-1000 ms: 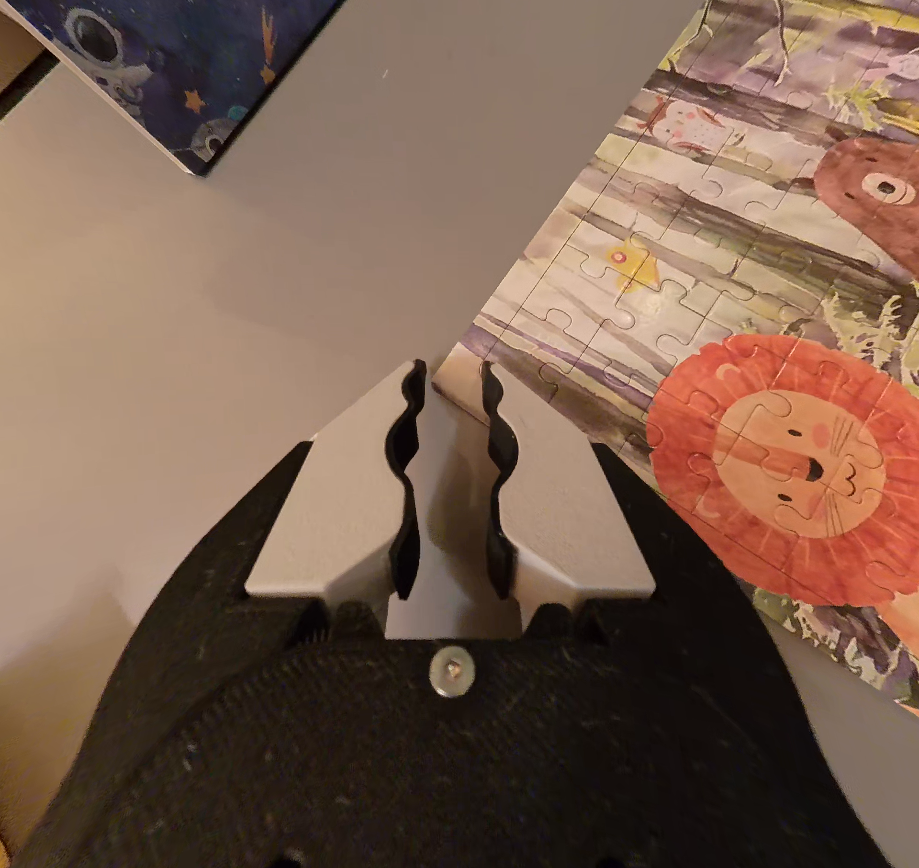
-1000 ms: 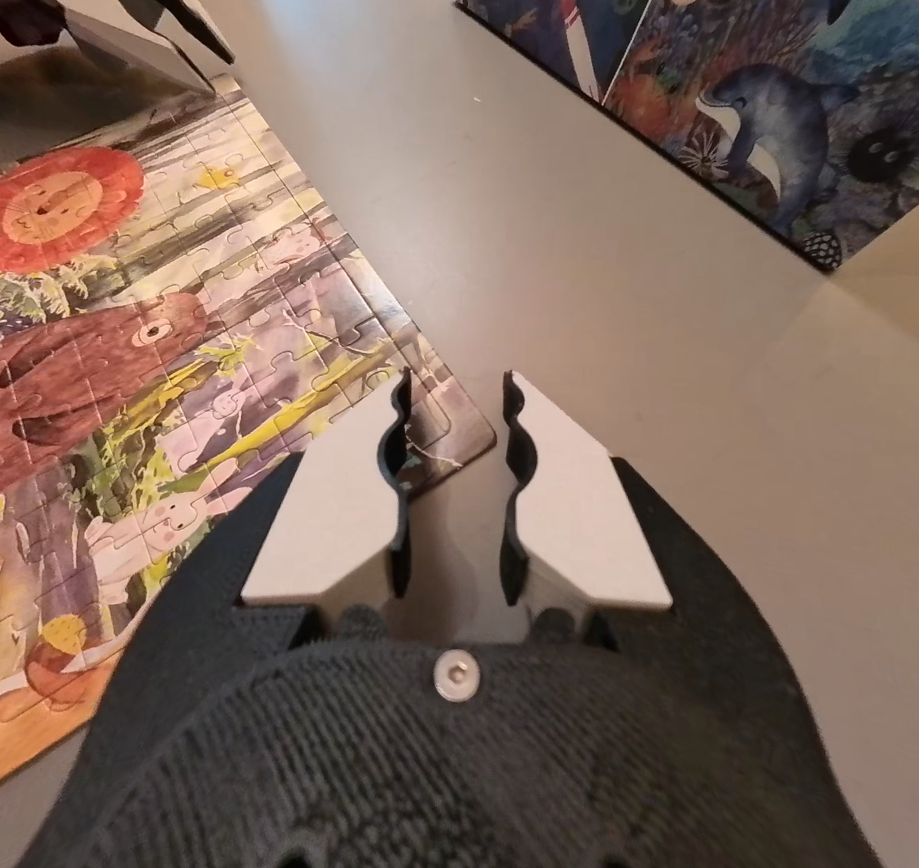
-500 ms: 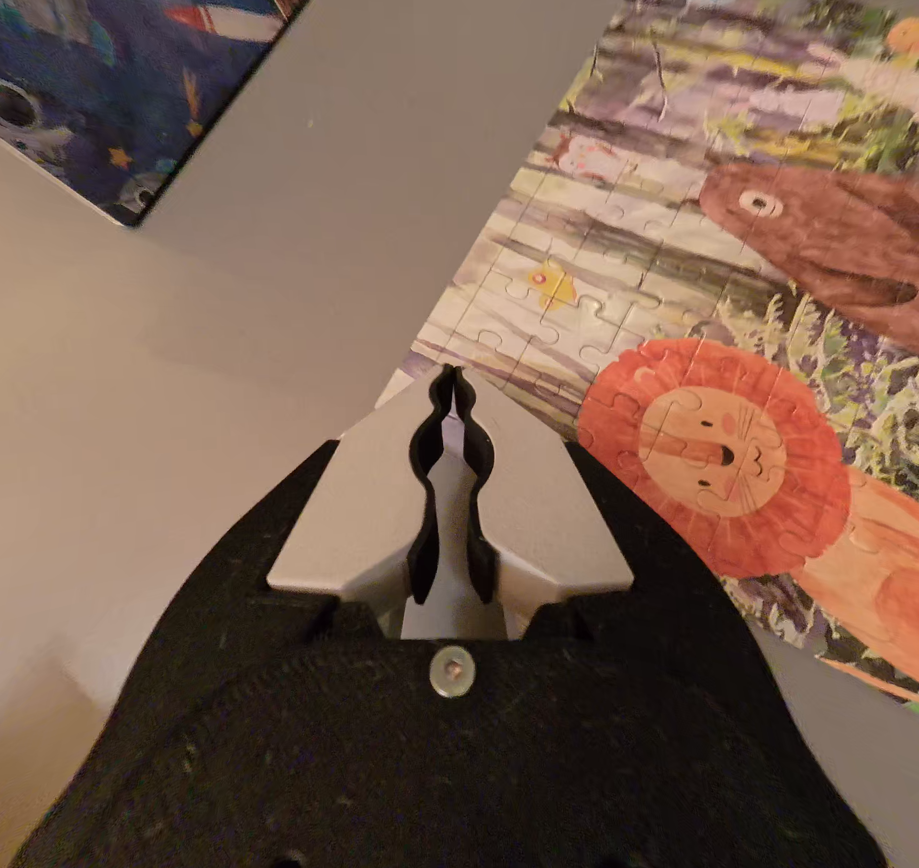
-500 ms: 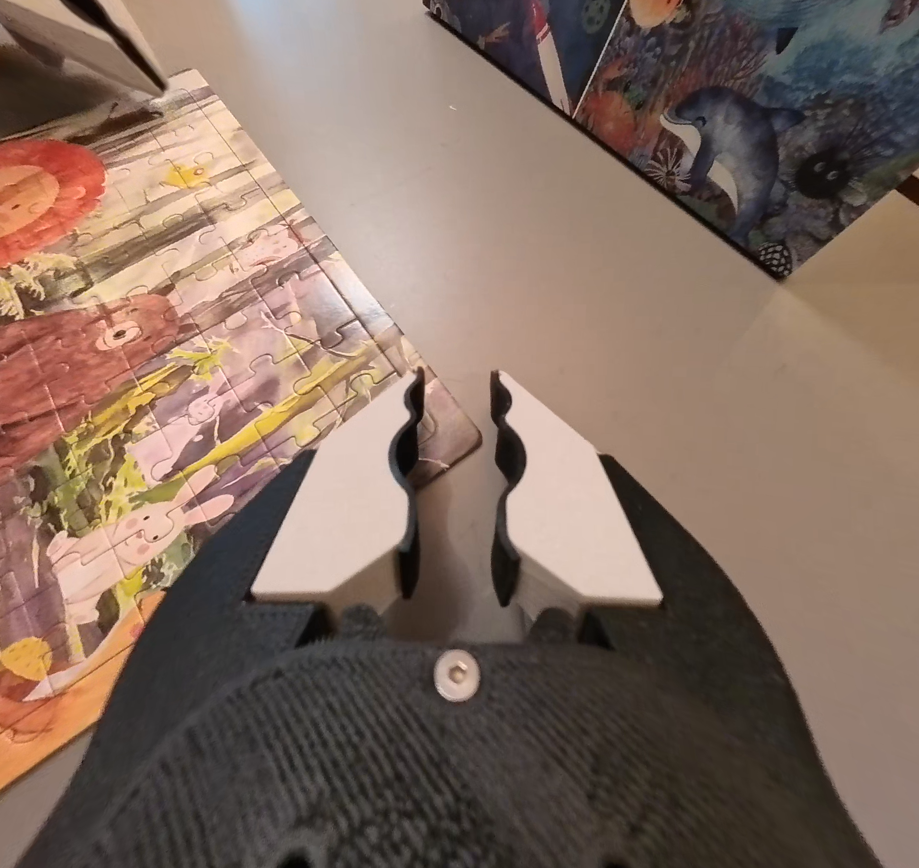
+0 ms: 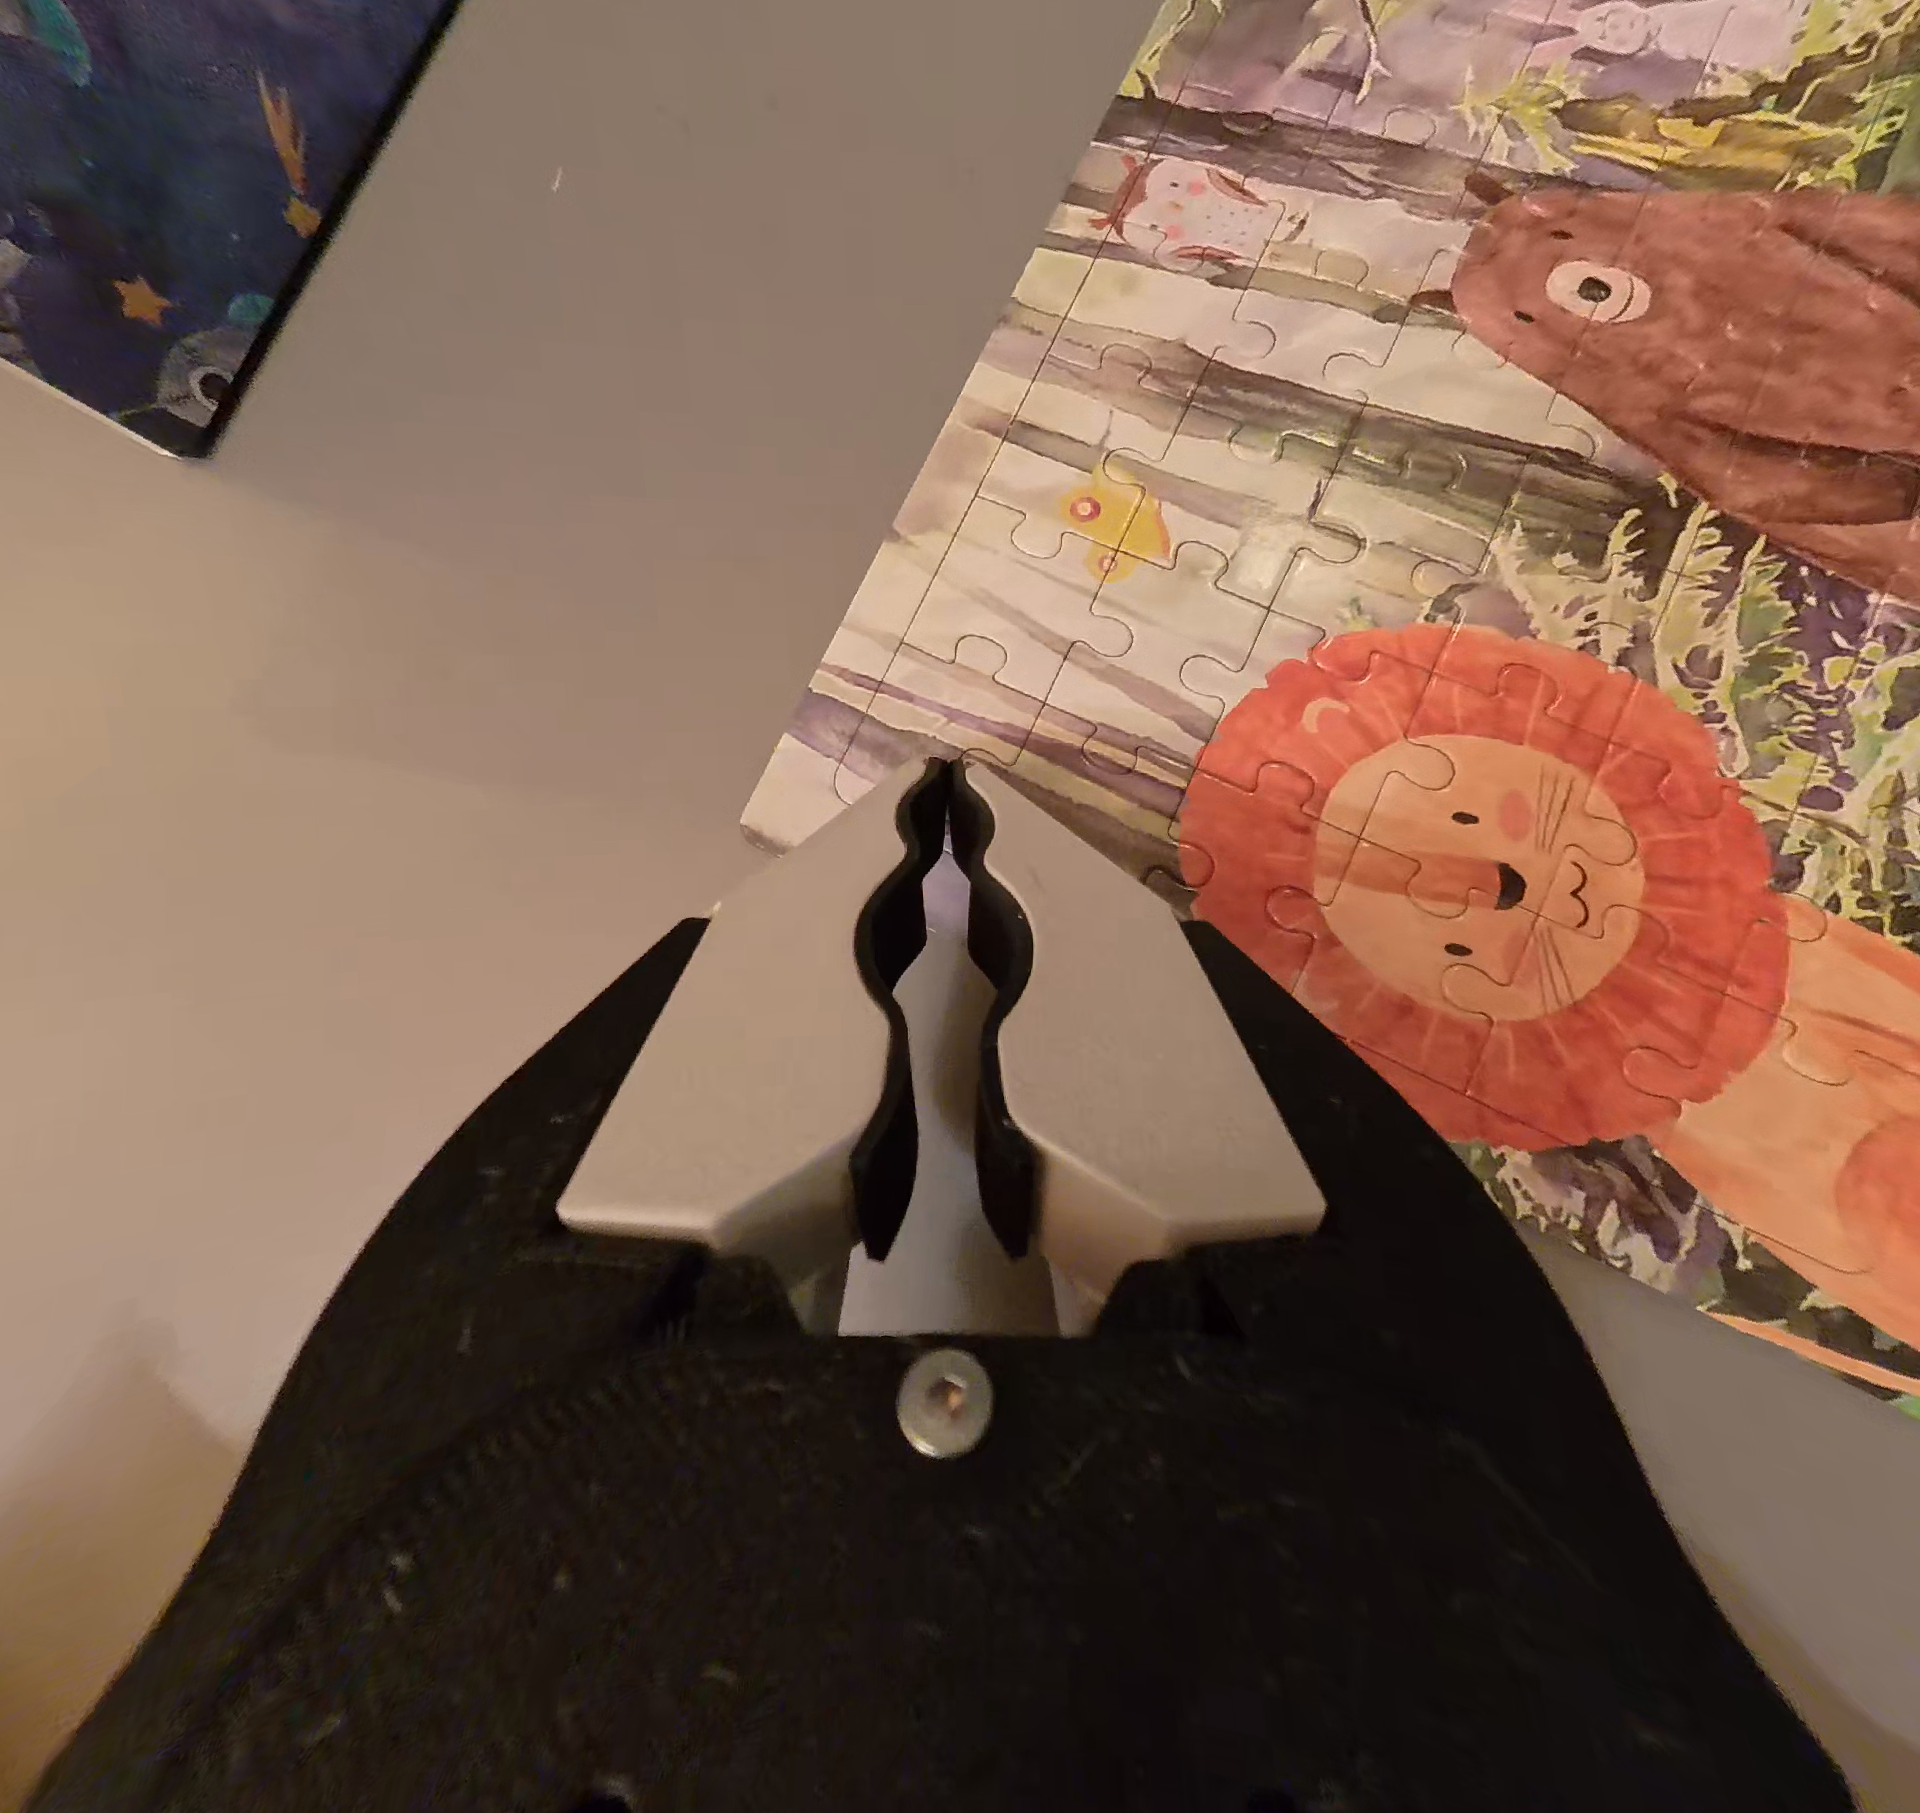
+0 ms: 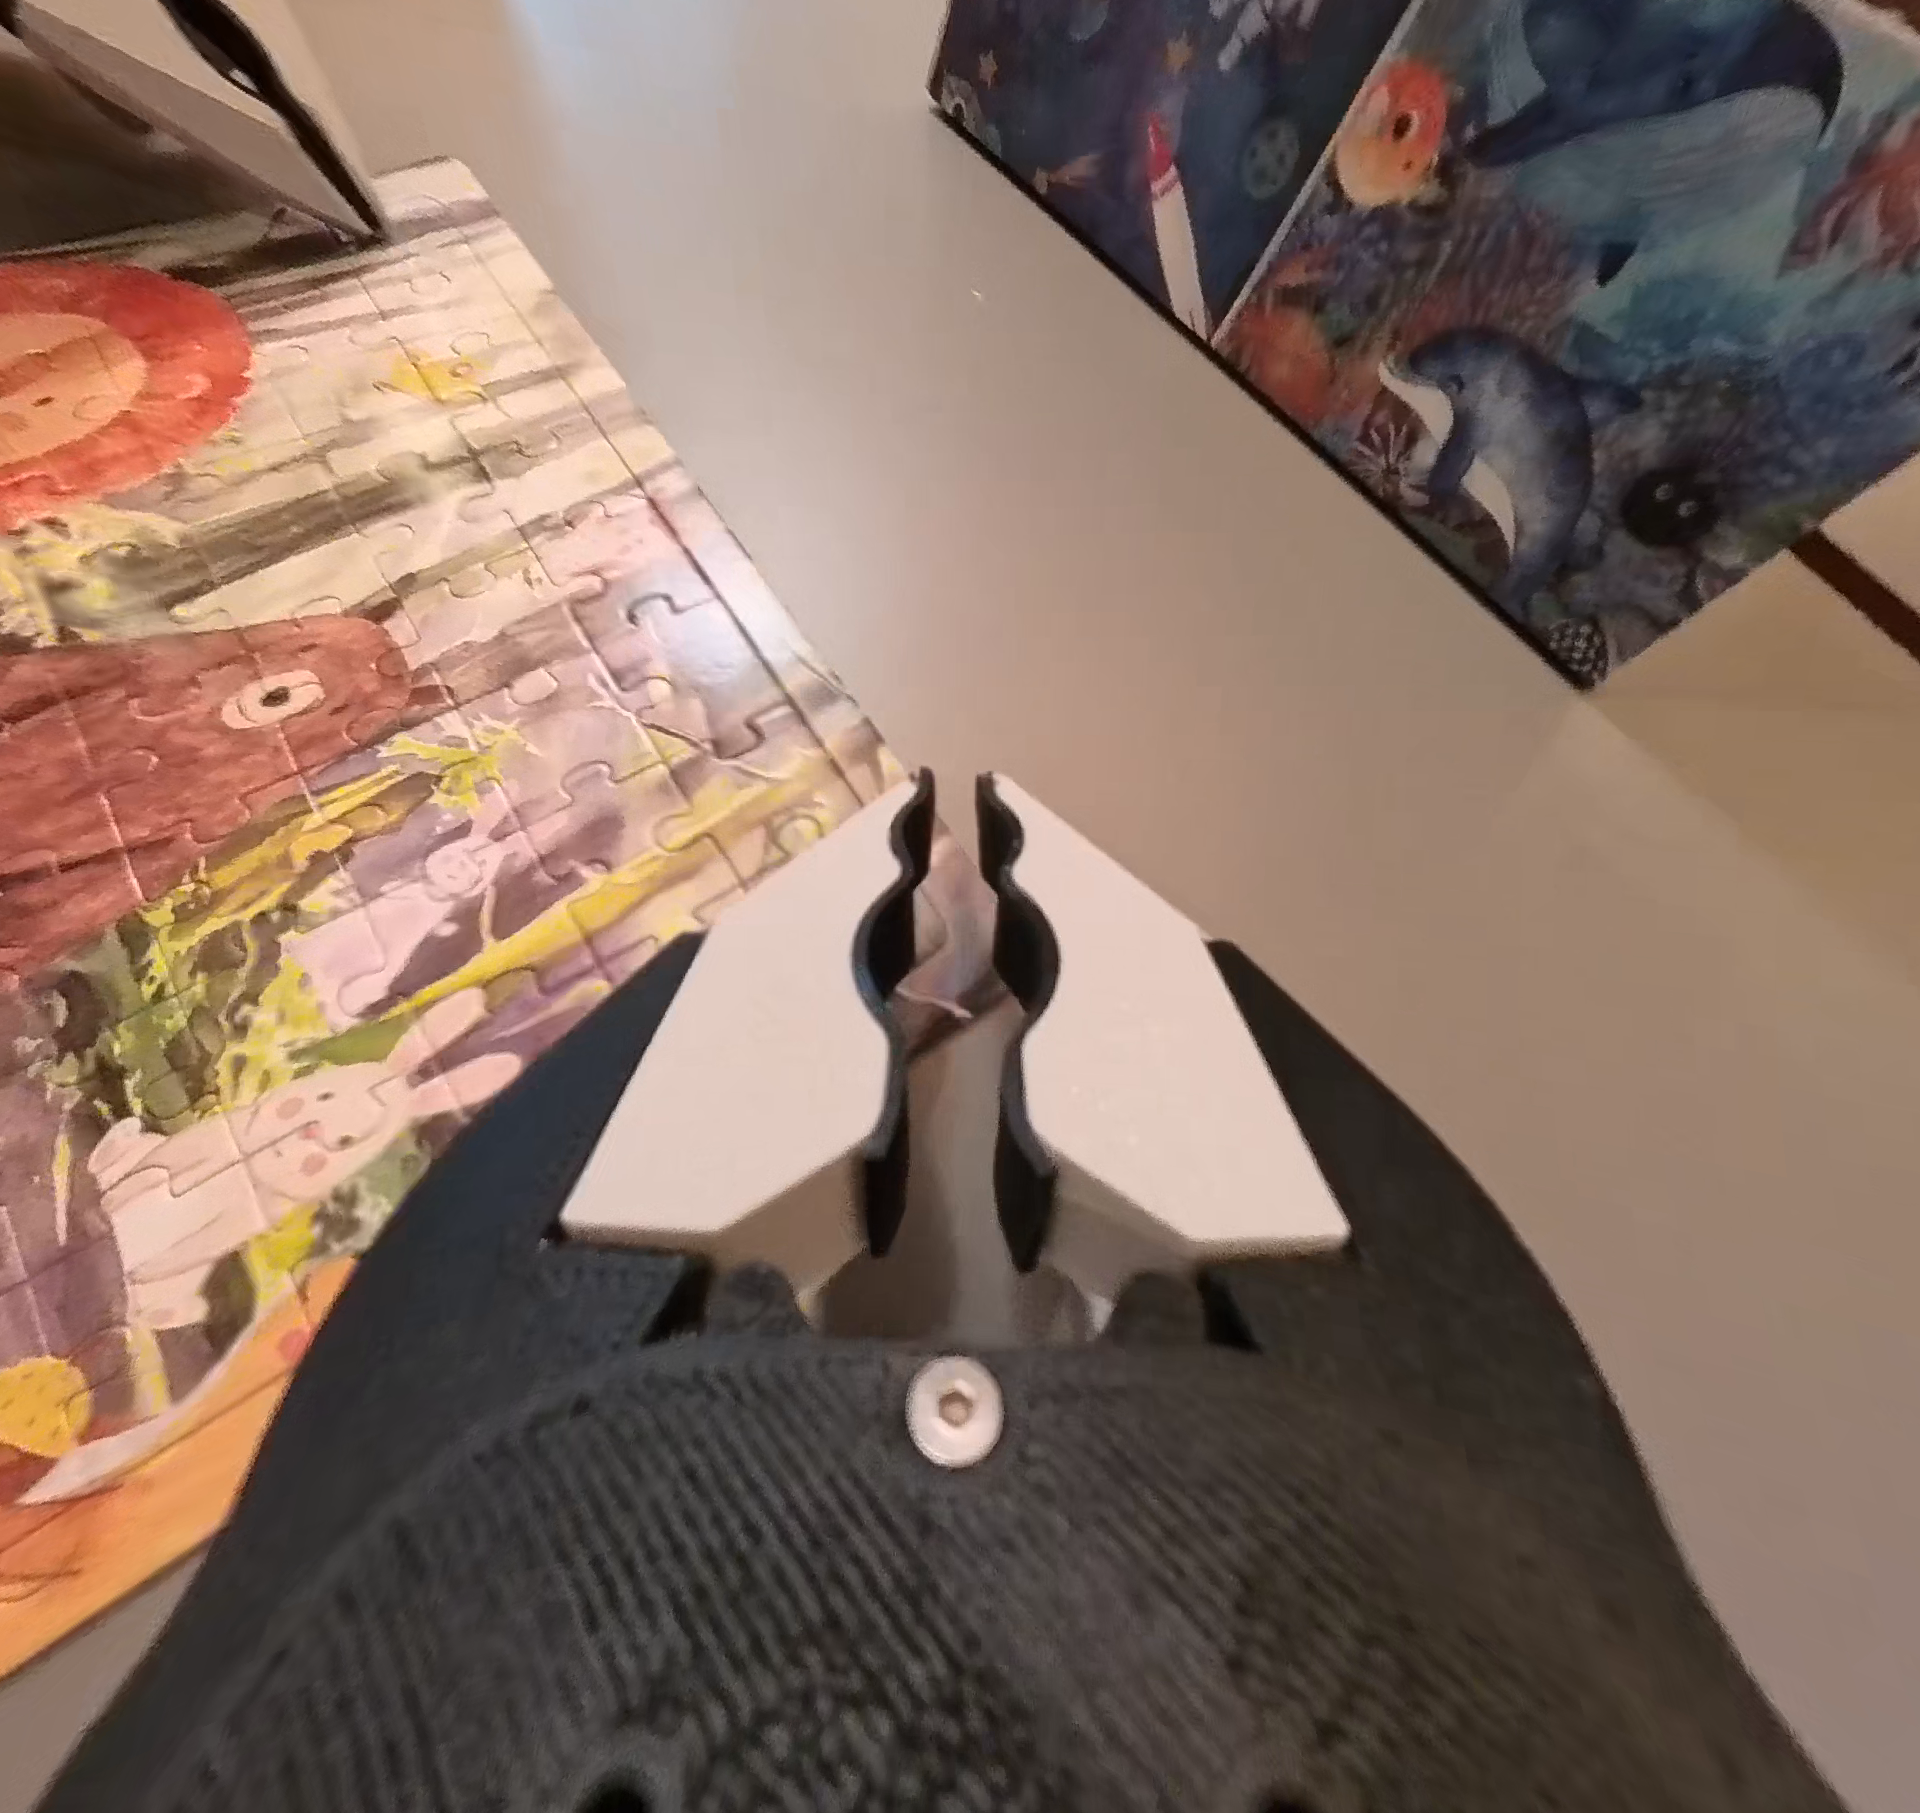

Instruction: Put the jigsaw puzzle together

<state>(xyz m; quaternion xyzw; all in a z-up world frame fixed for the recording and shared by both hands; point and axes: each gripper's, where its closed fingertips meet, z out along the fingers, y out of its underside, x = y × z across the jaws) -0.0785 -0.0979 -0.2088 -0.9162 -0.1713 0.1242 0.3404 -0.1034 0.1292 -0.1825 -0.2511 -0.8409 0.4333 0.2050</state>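
The jigsaw puzzle [image 5: 1403,537] lies assembled on the grey desk [image 5: 520,724]. The left tongs [image 5: 948,774], tips together and holding nothing, sit over its 7 o'clock corner. The right tongs [image 6: 951,784], slightly parted and empty, hover over another corner, the picture box [image 6: 1507,257] at 1 o'clock.

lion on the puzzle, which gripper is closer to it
Left. The left gripper sits at the puzzle corner beside the lion; the right gripper is at the far corner, past the bear.
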